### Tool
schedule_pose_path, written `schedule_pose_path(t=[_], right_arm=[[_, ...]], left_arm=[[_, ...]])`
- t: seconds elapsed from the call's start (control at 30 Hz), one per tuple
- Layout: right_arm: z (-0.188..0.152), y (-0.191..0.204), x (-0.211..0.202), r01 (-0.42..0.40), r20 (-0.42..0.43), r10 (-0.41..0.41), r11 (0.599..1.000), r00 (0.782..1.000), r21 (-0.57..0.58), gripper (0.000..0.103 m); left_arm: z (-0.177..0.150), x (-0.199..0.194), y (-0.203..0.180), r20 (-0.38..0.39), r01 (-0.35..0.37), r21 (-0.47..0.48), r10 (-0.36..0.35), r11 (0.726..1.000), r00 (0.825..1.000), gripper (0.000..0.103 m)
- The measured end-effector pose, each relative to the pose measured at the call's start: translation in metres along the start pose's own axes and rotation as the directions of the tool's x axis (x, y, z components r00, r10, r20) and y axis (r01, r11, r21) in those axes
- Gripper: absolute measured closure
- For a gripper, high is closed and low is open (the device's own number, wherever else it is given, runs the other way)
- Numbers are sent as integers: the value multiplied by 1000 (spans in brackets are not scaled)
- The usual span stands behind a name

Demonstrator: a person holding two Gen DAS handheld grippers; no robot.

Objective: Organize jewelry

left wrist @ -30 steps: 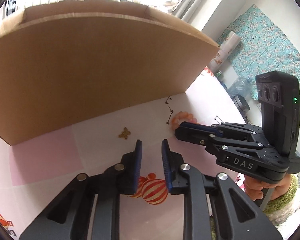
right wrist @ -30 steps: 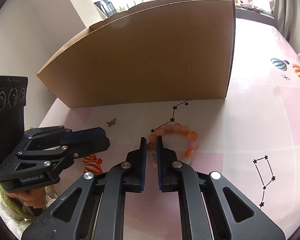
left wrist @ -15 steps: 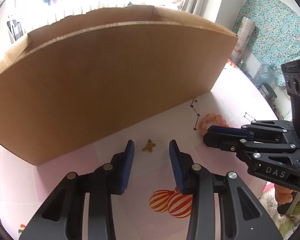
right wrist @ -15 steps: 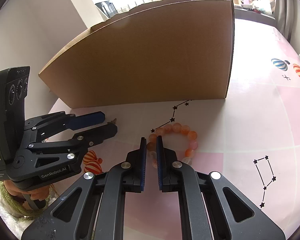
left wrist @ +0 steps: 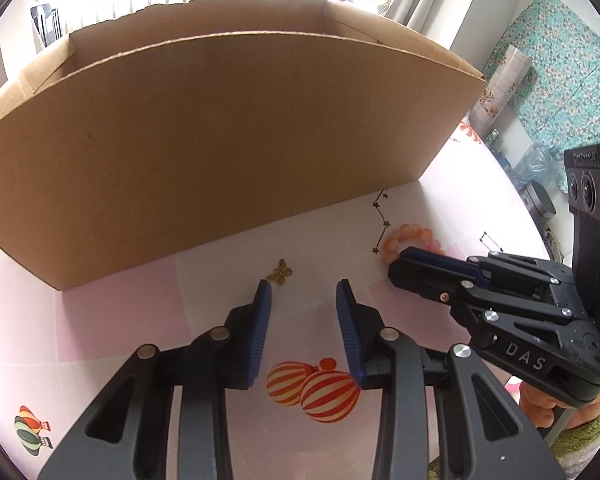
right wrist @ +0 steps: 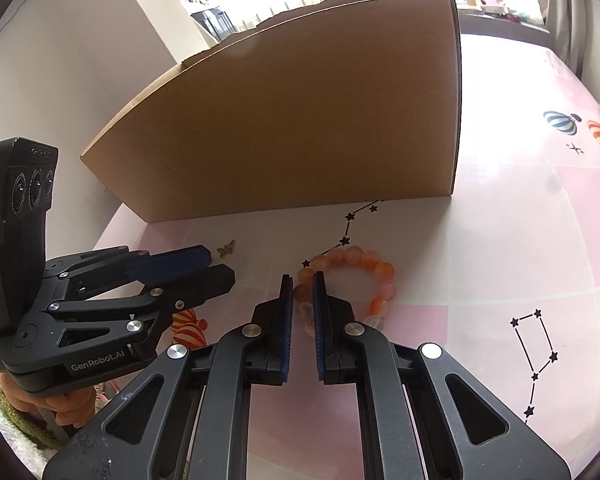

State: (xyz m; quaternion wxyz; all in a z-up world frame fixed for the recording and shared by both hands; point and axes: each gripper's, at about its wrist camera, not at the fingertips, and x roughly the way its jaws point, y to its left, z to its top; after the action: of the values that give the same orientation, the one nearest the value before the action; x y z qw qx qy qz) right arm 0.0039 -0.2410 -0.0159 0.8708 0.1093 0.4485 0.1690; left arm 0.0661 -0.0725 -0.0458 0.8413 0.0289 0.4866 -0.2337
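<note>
A small gold butterfly charm [left wrist: 279, 273] [right wrist: 225, 249] lies on the pink and white table cover, just in front of a big open cardboard box [left wrist: 220, 140] [right wrist: 300, 120]. My left gripper [left wrist: 303, 292] [right wrist: 220, 266] hovers right behind the charm. Its jaws stand apart and are closing, with nothing between them. To the right, an orange bead bracelet [left wrist: 410, 236] [right wrist: 376, 268] lies flat on the cover. My right gripper [right wrist: 302, 280] [left wrist: 400, 268] is shut to a thin slit over the bracelet's left side. Beads show through the slit; I cannot tell whether the pads touch them.
The table cover [right wrist: 500, 240] carries printed balloons [left wrist: 316, 390] and star constellations [right wrist: 534, 356]. The box wall blocks the way straight ahead. Beyond the table's right edge stand a floral cloth [left wrist: 560, 80] and a paper roll [left wrist: 500, 84]. A hand in a green sleeve [right wrist: 28, 420] grips the left handle.
The left jaws have spread wider than a second ago and the left gripper has tilted up, so the charm now sits just ahead of its left fingertip. The right gripper and bracelet stayed put.
</note>
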Motion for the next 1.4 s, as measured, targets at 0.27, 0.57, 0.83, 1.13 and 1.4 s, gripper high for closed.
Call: schedule_pose_path(t=[0.27,0.57,0.83,1.13,1.4], right_arm=[[-2,-5,-4,-5,5,5,1000,1000,4,95],[-1,-5,-7,-8,7,8,1000,1000,7,95],[0,-5,-5,-6,6,6,1000,1000,2,95],[-2,-4,-3,-3,8,3,1000,1000,1,95],[-3,-3,-1,-2,10,2,1000,1000,-2,95]], left_arm=[[7,4,-3,20,-18,33,18,999,1000,82],[7,-2,-9,42,-103,103,99,989,994,83],[6,-3,-13,54,-158,153,152,976,987,84],[7,9,-26,43,-142,163,137,976,990,95],[6,10,-26,50,-105,150,98,983,994,95]])
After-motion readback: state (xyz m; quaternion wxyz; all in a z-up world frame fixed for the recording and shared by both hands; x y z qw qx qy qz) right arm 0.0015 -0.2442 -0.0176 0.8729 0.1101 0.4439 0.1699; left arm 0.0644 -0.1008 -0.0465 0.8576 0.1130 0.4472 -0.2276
